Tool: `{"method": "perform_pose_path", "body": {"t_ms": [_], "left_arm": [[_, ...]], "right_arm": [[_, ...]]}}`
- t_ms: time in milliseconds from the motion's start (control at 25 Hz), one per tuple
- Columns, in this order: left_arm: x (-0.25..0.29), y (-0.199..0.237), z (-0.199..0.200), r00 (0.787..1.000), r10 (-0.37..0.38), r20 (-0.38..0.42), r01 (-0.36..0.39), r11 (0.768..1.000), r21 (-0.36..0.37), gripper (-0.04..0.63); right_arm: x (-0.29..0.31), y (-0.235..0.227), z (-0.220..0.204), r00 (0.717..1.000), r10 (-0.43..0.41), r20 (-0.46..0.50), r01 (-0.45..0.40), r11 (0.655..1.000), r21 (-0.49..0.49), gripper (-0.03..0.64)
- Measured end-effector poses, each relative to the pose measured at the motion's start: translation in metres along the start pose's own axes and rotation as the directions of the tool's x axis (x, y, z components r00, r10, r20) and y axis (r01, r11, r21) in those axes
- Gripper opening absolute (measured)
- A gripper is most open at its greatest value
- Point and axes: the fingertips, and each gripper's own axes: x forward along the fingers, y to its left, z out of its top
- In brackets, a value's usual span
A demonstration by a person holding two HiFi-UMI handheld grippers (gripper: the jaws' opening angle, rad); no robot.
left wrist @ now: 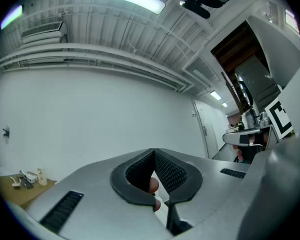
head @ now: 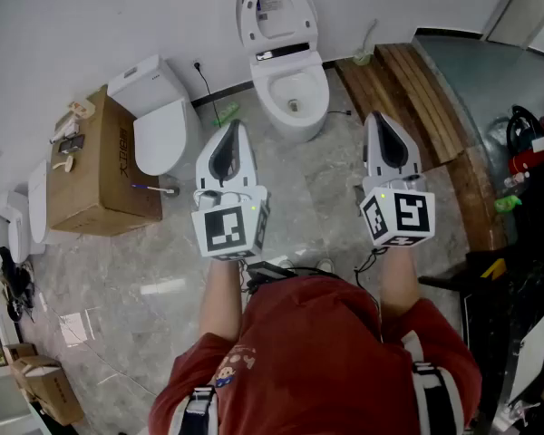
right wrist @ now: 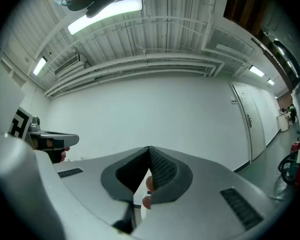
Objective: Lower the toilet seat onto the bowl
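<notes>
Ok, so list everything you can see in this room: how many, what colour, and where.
toilet: one, white, middle of the far wall
seat: one, white, raised against that wall
second toilet: one, white, left of the first, lid down
cardboard box: one, brown, by the left wall, small items on top
small box: one, brown, near left corner
wooden platform: one, brown, right of the toilet
floor: grey, marbled
red top: one, on the person, bottom of the head view
left gripper: one, white, shut, empty, held above the floor
right gripper: one, white, shut, empty, held above the floor
</notes>
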Motion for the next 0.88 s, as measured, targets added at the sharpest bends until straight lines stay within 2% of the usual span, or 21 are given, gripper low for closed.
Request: {"method": "perform_pose_path", "body": {"t_ms": [520,880], "left_arm": [[0.000,-0.039,-0.002,0.999,0.028,-0.015,-0.029,1.000,-0.010,0.011],[-0.002,-0.071,-0.012,0.999,0.007,-0.035,-0.007,1.000,0.005,0.011]], "right_arm": [[-0.015,-0.034,-0.008,1.000,0.012,-0.006,-0.011,1.000,0.025,0.012],[-0.027,-0.051,-0.020,0.999,0.033,-0.018,-0.032,0.999,0.041,0.012]]}}
